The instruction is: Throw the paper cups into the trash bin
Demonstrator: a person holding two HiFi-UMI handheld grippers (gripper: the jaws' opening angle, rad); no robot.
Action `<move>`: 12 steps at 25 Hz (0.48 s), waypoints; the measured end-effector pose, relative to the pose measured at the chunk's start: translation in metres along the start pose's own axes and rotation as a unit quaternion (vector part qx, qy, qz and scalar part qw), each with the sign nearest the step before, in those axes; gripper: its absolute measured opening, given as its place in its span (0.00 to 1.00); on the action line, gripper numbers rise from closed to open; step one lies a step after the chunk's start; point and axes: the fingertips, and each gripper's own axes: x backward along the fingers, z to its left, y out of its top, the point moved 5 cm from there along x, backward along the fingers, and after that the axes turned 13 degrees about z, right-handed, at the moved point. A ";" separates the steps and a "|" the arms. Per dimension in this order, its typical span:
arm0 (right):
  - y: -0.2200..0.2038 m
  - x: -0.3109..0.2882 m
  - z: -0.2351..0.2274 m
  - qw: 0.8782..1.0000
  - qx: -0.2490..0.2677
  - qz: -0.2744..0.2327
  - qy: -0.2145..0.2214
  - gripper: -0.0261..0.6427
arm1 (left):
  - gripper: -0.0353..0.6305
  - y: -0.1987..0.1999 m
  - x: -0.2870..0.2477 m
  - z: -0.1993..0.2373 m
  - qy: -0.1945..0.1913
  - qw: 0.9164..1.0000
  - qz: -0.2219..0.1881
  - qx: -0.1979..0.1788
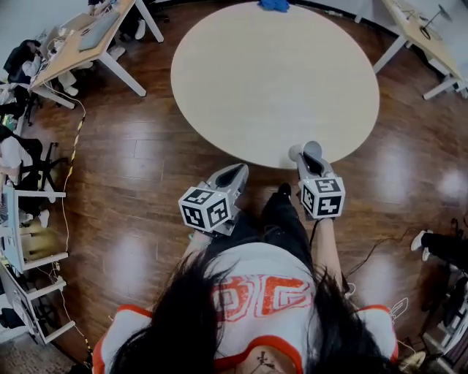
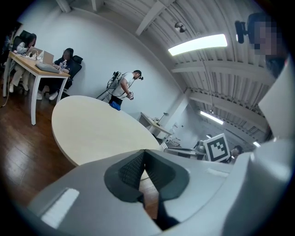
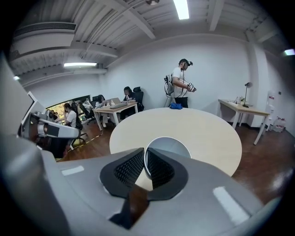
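My right gripper [image 1: 310, 149] is shut on the rim of a white paper cup [image 1: 295, 153] at the near edge of the round beige table [image 1: 274, 73]. The right gripper view shows the cup's open mouth [image 3: 168, 147] facing the camera, with its rim pinched between the dark ribbed pads [image 3: 126, 168]. Left of it, over the wooden floor just short of the table, my left gripper [image 1: 238, 170] is held with its jaws together and nothing between them [image 2: 144, 153]. No trash bin shows in any view.
A blue cloth [image 1: 274, 5] lies at the table's far edge, where a person [image 3: 181, 83] stands. Desks with seated people [image 1: 80, 44] fill the far left, another desk [image 1: 424, 36] the far right. A cable [image 1: 73, 146] runs over the floor at left.
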 end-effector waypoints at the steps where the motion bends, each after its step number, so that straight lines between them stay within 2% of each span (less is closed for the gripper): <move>1: -0.006 0.003 0.005 1.000 -0.002 0.001 -0.002 0.08 | 0.05 -0.004 0.003 -0.001 -0.006 1.000 0.001 -0.001; 7: -0.031 0.025 0.024 1.000 -0.005 0.007 -0.013 0.08 | 0.05 -0.024 0.012 -0.014 -0.027 1.000 0.011 -0.007; 12: -0.041 0.038 0.020 1.000 0.001 0.004 -0.007 0.08 | 0.05 -0.033 0.010 -0.034 -0.027 1.000 0.005 -0.012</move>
